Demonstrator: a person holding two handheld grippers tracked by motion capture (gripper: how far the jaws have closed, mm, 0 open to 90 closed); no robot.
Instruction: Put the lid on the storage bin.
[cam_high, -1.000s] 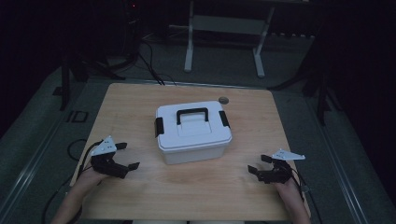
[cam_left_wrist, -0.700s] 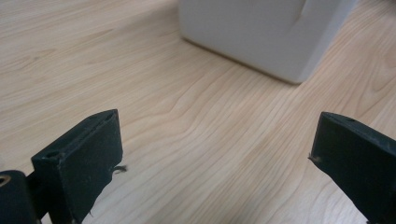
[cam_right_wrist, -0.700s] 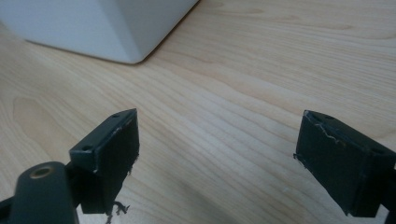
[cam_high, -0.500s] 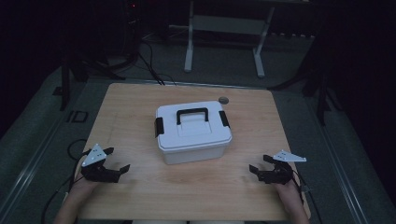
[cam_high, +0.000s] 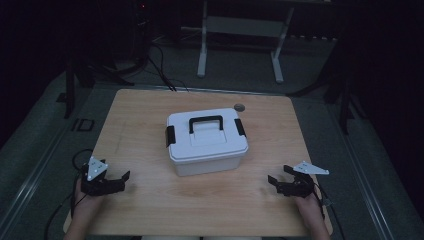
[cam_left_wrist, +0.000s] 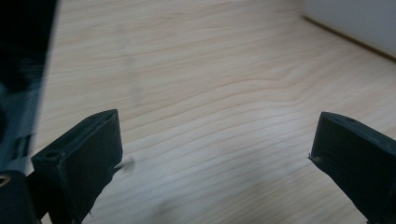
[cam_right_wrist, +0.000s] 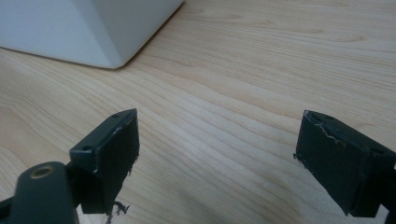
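Beside the white box (cam_high: 207, 141), both tools agape

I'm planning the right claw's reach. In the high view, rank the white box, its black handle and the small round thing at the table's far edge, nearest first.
1. White box, left of and beyond the right claw.
2. Black handle, on the box's lid.
3. Small round thing, beyond the box at the far edge.

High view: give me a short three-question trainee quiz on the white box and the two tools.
1. True or false: the white box has its lid on.
2. Which tool is touching the box: A left tool, B right tool, C neither?
3. What colour is the box's handle?

Key: 1 true. 2 C; both sit open near the table's front edge. 3 black.
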